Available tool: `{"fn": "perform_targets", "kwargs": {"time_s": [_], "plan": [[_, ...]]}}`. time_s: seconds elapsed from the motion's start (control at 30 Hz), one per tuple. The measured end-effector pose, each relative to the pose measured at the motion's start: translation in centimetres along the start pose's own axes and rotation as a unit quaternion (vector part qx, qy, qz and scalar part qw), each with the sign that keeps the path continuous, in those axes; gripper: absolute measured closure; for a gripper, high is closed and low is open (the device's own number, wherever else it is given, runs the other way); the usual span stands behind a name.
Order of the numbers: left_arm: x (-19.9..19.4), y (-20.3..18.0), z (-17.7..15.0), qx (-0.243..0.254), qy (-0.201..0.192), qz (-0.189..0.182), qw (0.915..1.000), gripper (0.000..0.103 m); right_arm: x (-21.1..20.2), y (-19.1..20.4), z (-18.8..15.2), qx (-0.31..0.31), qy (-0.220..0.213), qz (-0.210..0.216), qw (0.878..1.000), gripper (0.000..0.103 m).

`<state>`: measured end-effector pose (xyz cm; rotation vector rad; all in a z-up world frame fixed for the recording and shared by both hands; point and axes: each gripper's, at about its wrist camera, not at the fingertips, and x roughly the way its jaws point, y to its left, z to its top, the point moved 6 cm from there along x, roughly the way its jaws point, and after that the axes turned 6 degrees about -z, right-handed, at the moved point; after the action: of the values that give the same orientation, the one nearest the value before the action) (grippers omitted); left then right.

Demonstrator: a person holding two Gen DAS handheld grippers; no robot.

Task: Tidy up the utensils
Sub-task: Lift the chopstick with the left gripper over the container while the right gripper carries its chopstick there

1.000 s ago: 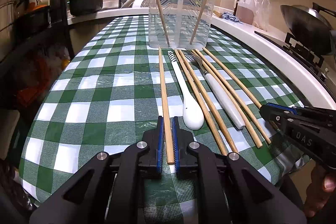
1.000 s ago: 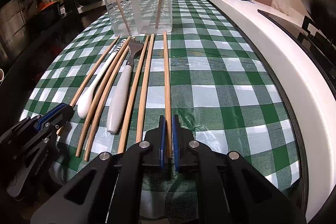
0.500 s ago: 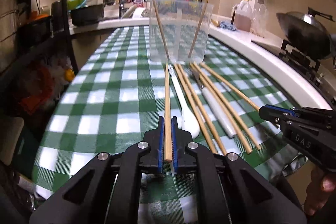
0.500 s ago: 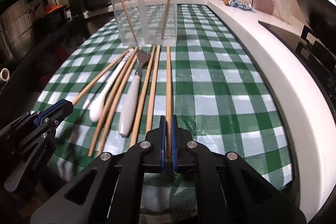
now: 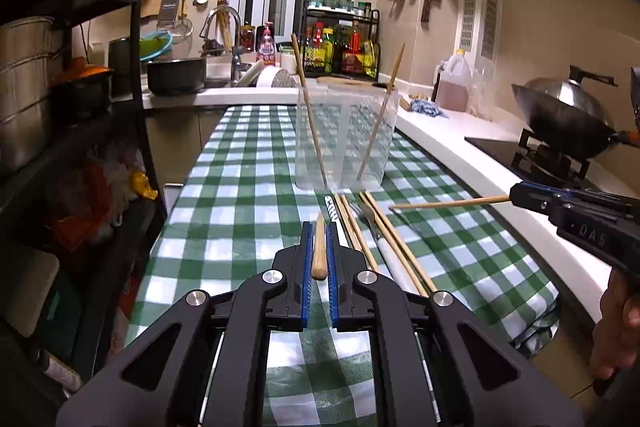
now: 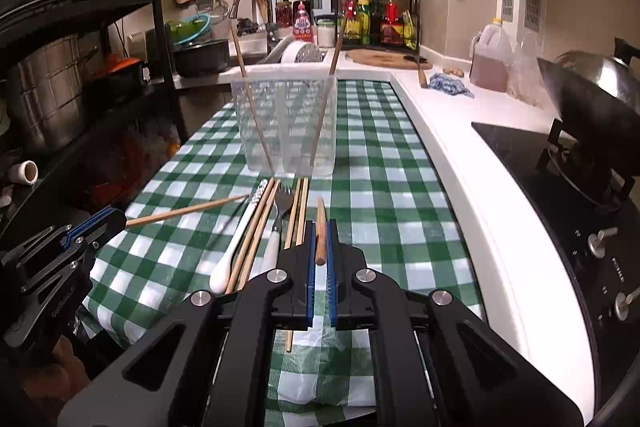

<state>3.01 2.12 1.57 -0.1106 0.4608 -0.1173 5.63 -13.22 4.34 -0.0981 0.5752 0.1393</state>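
Above the tablecloth [image 5: 240,227], 2 grippers clamp chopsticks.

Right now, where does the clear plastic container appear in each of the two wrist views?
Left wrist view: the clear plastic container stands upper centre, just right of the middle.
Right wrist view: the same container stands upper centre, just left of the middle.
Shared landmark: the two chopsticks leaning apart inside it.
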Motion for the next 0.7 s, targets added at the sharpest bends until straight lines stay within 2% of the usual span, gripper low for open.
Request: {"fn": "perform_targets", "kwargs": {"time_s": [0.2, 0.4, 0.6, 0.7], "plan": [[-1.0, 0.4, 2.1, 0.004, -0.020, -0.001, 0.9998, 0.096, -1.1, -0.5, 2.3, 0.007, -0.017, 0.007, 1.000, 0.098], [-1.5, 0.9, 6.1, 0.008, -0.042, -0.016, 0.9989, 0.096, -1.7, -0.4, 5.6, 0.011, -0.033, 0.022, 0.999, 0.098], [-0.5, 1.1, 9.6, 0.004, -0.031, -0.039, 0.9987, 0.096, -1.3, -0.5, 8.6, 0.025, -0.038, 0.033, 0.998, 0.098], [0.4, 1.4, 11.3, -0.002, -0.012, -0.047, 0.9988, 0.096, -1.3, -0.7, 9.8, 0.030, -0.039, 0.038, 0.998, 0.098]]}}
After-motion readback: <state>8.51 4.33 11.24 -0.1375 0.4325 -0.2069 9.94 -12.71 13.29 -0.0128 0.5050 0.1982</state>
